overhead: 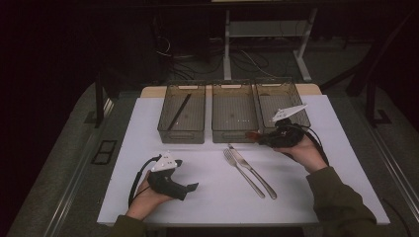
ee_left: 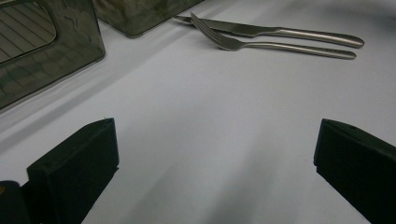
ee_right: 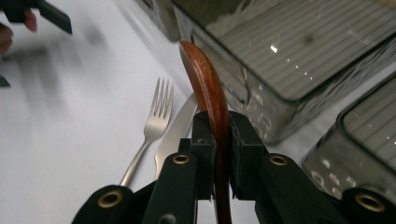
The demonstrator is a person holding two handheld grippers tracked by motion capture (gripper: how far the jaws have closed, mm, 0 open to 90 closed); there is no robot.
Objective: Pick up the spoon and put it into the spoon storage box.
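My right claw (ee_right: 217,154) is clenched on a wooden spoon (ee_right: 208,93), gripped edge-on between the jaws, its tip pointing up the frame toward the bins. In the high view the spoon (overhead: 252,134) sits right of centre, at the near edge of the middle bin (overhead: 233,133) and the right bin (overhead: 262,98). My left claw (ee_left: 215,154) rests released at lower left, nothing between its jaws.

I judge the step to be carrying the spoon into a bin. To do it well I should keep the grip firm, since the thin handle could pivot, lift until the tip clears the bin wall, then lower it flat inside before letting go. The fork (overhead: 242,172) and knife (overhead: 254,170) lie centre frame on the surface (overhead: 197,197); I should stay clear of them.
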